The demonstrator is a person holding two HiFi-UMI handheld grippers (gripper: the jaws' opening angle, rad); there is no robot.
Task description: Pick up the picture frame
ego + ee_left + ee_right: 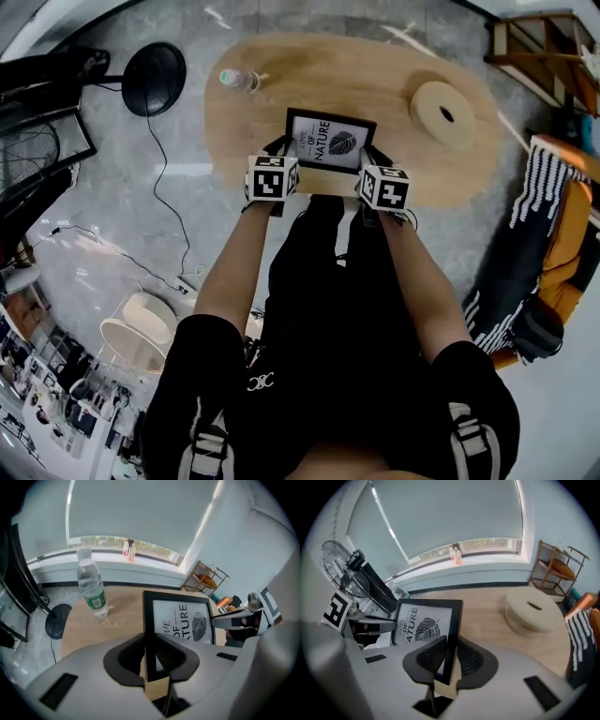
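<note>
Both of your grippers are clamped on the picture frame (330, 141), one at each side. Your left gripper (282, 148) has its jaws drawn in to a narrow gap, pads pressing front and back on the frame's left black border; in the left gripper view (151, 656) that border stands upright between the two dark pads. Your right gripper (375, 156) grips the right border the same way, and the right gripper view (451, 660) shows the edge pinched between nearly closed jaws.

You hold the frame over the near edge of the wooden table (375, 84), roughly at its middle, with the leaf print facing you. Whether its lower edge is clear of the tabletop cannot be told.

On the far left of the table you have a clear plastic water bottle (239, 81) with a green label, well apart from the frame. On the far right sits a pale round block (442, 112) with a slot in its top, also well apart.

To your left, on the grey floor, lies the black round base (153, 79) of a fan, with a cable trailing toward you. A striped cloth (534, 216) lies to your right, and a wooden shelf (534, 47) stands in the far right corner.
</note>
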